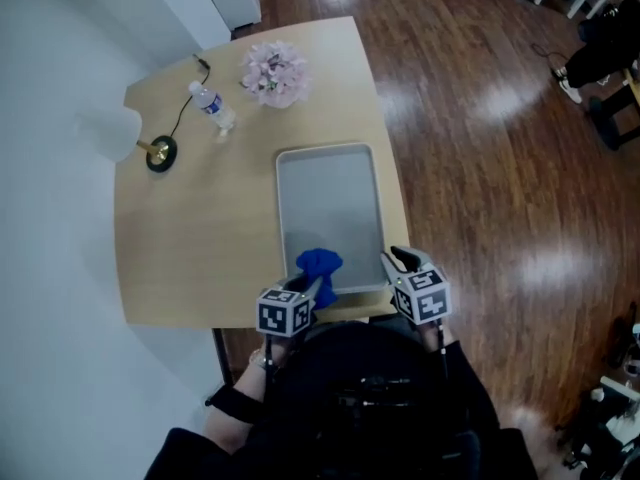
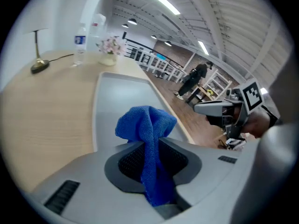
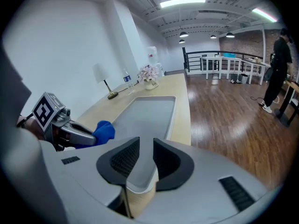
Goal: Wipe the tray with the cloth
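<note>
a pale wooden table stands against a white wall on a dark plank floor. a lamp, a water bottle and a bunch of flowers sit at its far end, well apart from the work. the grey tray lies lengthwise along the table's right side, its near short end close to the table edge in front of the person, so both tools reach it without leaning. the blue cloth is over the tray's near end, bunched in the left gripper. the jaws are closed on a fold of it, with most of the cloth puffing out ahead of the tips and a tail hanging back between the pads. gathered this way it gives a soft, if small, wad to drag over the tray's bottom. the right gripper is at the tray's near right corner, beside the cloth. its jaws stand a little apart with the corner rim showing through the gap, and no pad appears to press on it, so it holds nothing. its place suggests readiness to steady the tray against sliding. the tray's surface looks bare, with no visible spill. judged from this, wiping is at its start or between strokes, with the tray's whole length ahead of the cloth.
</note>
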The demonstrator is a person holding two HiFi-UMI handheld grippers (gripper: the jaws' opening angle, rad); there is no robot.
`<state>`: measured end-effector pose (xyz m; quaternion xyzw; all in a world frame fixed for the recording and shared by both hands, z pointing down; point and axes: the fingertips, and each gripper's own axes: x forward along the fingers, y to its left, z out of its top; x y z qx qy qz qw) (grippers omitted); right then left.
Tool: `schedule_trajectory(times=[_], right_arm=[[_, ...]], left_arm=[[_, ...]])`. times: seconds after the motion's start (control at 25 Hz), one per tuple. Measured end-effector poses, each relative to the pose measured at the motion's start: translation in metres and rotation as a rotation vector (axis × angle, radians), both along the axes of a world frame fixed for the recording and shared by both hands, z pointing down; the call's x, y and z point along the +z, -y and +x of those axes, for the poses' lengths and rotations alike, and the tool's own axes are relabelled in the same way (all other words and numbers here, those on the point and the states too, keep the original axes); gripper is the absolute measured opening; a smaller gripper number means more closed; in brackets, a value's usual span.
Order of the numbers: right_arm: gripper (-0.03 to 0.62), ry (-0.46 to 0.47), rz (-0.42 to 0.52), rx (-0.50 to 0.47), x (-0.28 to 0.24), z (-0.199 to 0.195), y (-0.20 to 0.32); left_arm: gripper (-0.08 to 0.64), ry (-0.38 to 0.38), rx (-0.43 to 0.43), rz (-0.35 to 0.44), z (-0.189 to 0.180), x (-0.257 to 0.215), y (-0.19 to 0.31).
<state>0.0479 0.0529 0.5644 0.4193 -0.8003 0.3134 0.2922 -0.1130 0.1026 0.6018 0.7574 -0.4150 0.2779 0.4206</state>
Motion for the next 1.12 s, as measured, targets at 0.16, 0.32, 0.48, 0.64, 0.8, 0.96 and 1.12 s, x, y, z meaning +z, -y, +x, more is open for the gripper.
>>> schedule_trajectory(times=[0.16,0.32,0.48,0.64,0.8,0.96,1.12], right_arm=[[0.101,-0.006,-0.004,-0.038,0.003,-0.014,0.003],[0.101,-0.011,-0.013,-0.052,0.005,-0.02,0.008],[0.101,-0.019,-0.021,-0.055,0.006,-0.019,0.013],[0.101,-0.022,-0.036,-0.06,0.01,-0.02,0.018],[0.101,-0.025,-0.051,-0.067,0.015,-0.022,0.021],[0.101,-0.033,-0.059,-0.068,0.018,-0.021,0.027],[0.101,-0.041,-0.067,-0.05,0.021,-0.014,0.034]], left_arm=[[0.098,0.059,-0.147,-0.052,-0.062,0.022,-0.024],[0.098,0.08,-0.193,-0.076,-0.076,0.041,-0.029],[0.098,0.063,-0.226,-0.07,-0.077,0.042,-0.024],[0.098,0.06,-0.264,-0.066,-0.088,0.047,-0.008],[0.098,0.06,-0.26,-0.051,-0.098,0.046,0.032],[0.098,0.103,-0.203,-0.012,-0.099,0.043,0.08],[0.098,0.12,-0.19,0.01,-0.101,0.043,0.127]])
